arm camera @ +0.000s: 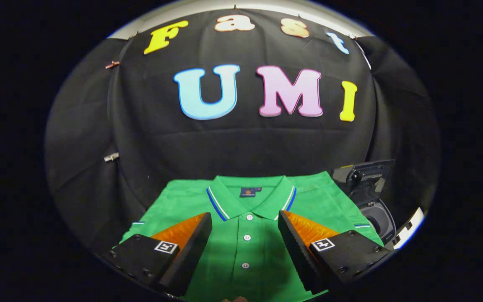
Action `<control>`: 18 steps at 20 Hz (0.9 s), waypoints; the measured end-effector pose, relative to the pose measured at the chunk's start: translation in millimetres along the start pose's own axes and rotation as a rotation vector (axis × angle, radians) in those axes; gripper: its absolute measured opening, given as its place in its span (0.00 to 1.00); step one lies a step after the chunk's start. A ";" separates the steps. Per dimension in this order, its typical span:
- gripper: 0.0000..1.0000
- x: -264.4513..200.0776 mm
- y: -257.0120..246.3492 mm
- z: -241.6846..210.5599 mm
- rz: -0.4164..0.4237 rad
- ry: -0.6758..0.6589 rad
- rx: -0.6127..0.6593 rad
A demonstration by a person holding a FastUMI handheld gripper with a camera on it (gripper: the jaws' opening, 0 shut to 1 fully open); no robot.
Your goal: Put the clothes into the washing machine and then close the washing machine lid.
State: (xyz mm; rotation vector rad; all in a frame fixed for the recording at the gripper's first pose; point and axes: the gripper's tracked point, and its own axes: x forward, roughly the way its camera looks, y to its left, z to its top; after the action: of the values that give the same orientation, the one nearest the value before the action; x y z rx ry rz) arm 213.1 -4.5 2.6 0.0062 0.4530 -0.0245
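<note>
Cloth-walled booth (141, 138) with washing machine (375, 209)

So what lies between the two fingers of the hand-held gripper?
In the gripper view, the open hand-held gripper has the green polo shirt between its fingers: its button placket, with the collar just ahead. The fingers hover apart, not pressing it.

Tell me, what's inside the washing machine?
The washing machine beside the green shirt has its lid up. A dark tub shows, no clothes visible; its bottom is hidden. The gripper is open above the shirt.
</note>
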 end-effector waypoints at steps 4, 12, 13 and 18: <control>1.00 17.4 -2.5 -23.6 -0.013 0.197 -0.029; 0.98 21.1 -6.7 -27.2 -0.032 0.486 -0.017; 0.97 20.2 -6.6 -29.0 -0.034 0.502 -0.008; 0.57 24.9 -25.2 -23.8 -0.095 0.511 0.015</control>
State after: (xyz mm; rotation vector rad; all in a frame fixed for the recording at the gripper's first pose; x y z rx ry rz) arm 224.4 -30.0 -29.7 0.0052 0.9639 -0.1213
